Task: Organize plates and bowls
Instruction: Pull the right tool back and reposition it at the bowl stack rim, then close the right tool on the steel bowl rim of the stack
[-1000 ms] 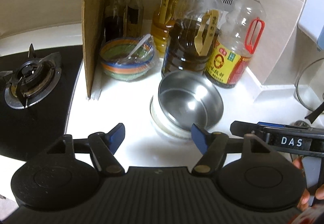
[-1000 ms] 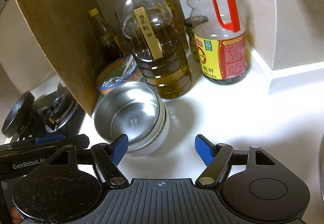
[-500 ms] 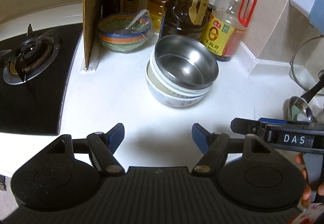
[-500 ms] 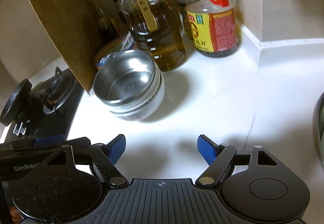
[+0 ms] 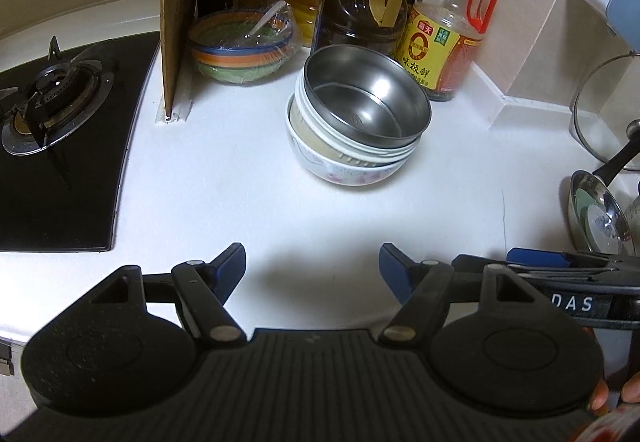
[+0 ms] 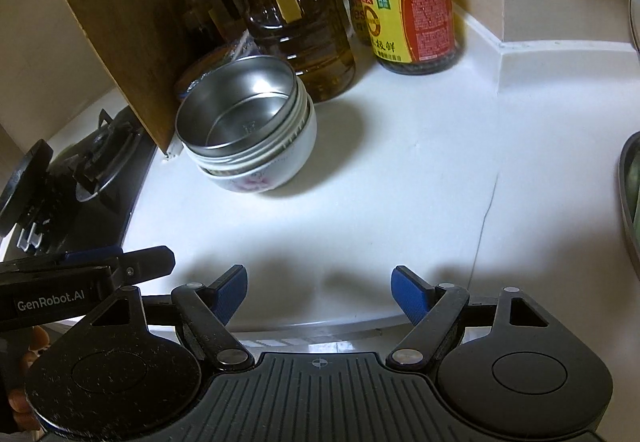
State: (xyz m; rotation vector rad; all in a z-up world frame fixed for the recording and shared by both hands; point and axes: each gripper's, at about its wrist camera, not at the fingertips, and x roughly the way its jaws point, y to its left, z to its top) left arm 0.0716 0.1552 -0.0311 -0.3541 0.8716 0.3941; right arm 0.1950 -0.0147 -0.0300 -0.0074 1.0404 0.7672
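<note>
A steel bowl sits tilted on top of a stack of white bowls on the white counter. The lowest white bowl has a pink flower pattern. The same stack shows in the right wrist view, steel bowl over white bowls. My left gripper is open and empty, well in front of the stack. My right gripper is open and empty, near the counter's front edge. Each gripper shows at the edge of the other's view.
Oil and sauce bottles stand behind the stack. A striped bowl wrapped in film sits beside a cardboard panel. A gas burner is at the left. A steel ladle and a glass lid are at the right.
Both grippers have pulled back from the bowl stack toward the counter's front edge. The stack now lies farther away in both views. Both stay open.
</note>
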